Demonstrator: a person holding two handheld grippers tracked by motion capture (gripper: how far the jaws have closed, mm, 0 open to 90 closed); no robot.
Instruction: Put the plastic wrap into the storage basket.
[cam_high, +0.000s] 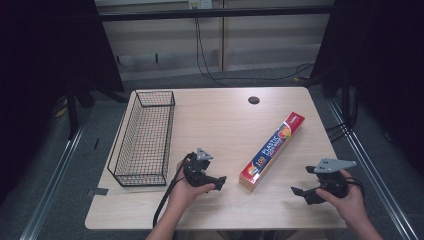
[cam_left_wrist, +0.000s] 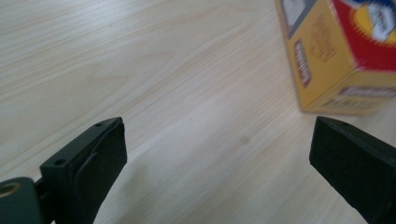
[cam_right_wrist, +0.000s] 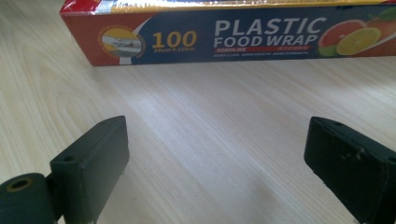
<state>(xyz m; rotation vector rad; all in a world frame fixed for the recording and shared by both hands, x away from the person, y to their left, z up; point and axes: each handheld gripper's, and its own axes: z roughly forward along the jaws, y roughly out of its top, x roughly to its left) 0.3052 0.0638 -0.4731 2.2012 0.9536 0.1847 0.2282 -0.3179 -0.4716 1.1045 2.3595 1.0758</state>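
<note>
the wrap box (cam_high: 272, 151) was laid slantwise on the table (cam_high: 220, 120), right of centre, untouched. the left gripper (cam_high: 220, 182) was held just left of its near end, jaws spread wide over bare wood. the right gripper (cam_high: 300, 192) was held to its right, jaws likewise parted and empty, faced toward the box's long side. a wire basket (cam_high: 142, 140) was stood at the table's left edge.

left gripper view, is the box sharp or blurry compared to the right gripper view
Left gripper view: the yellow and red cardboard food wrap box is smeared, its print unreadable. Right gripper view: the box is crisp, lettering legible. High view: evenly lit light wooden table, dark surroundings.
</note>
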